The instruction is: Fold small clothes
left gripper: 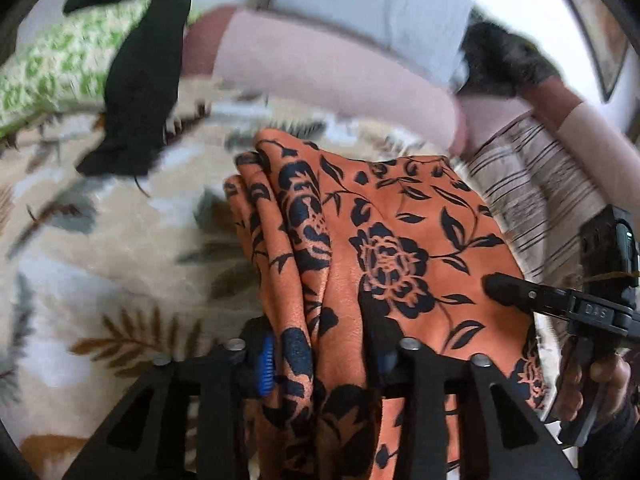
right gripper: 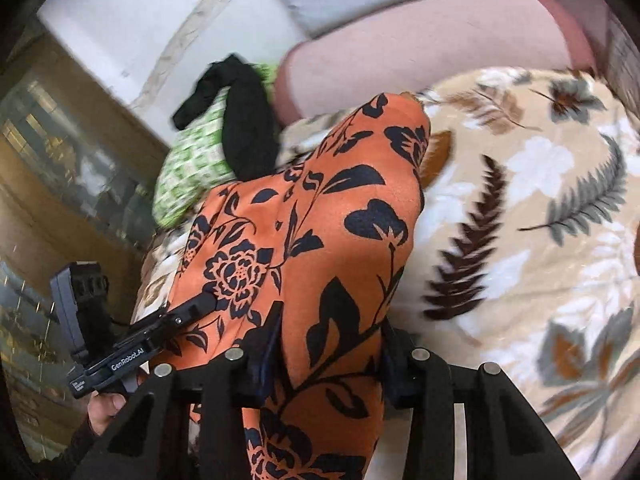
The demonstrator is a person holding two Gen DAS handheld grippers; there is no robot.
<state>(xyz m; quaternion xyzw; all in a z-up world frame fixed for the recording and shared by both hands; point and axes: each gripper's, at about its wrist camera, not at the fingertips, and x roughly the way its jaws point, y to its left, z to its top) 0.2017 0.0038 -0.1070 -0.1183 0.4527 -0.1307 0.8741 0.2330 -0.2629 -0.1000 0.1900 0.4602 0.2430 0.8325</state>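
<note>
Left wrist view. One orange cloth (left gripper: pixel 400 240) with a black flower-and-leaf print, bunched into several lengthwise folds on its left side and smoother on the right. It runs up from between the fingers of the left hand-held gripper (left gripper: pixel 324 356), whose blue pads pinch the gathered folds. It hangs over the bed (left gripper: pixel 100 248), which wears a cream cover with a leaf print. The right hand-held gripper (left gripper: pixel 504 288) enters from the right; one black finger lies on the cloth's right part, and a hand (left gripper: pixel 588 384) holds its grip below. Toward the bed's far left: one black garment (left gripper: pixel 140 80) draped across one green-and-white patterned piece (left gripper: pixel 56 68). Behind lie one pink pillow (left gripper: pixel 320 68) and one grey one (left gripper: pixel 372 0). One striped cloth (left gripper: pixel 540 184) sits at the far right edge.

Right wrist view. The same orange cloth (right gripper: pixel 320 220) rises from the right hand-held gripper (right gripper: pixel 328 356), its fingers closed on the fabric, and peaks toward the far side of the bed (right gripper: pixel 540 208). It looks taut and mostly smooth here, with one long crease. The left hand-held gripper (right gripper: pixel 204 300) shows at the lower left, its fingertip on the cloth's left edge. Black garment (right gripper: pixel 244 120) and green piece (right gripper: pixel 188 172) lie beyond it, blurred.
</note>
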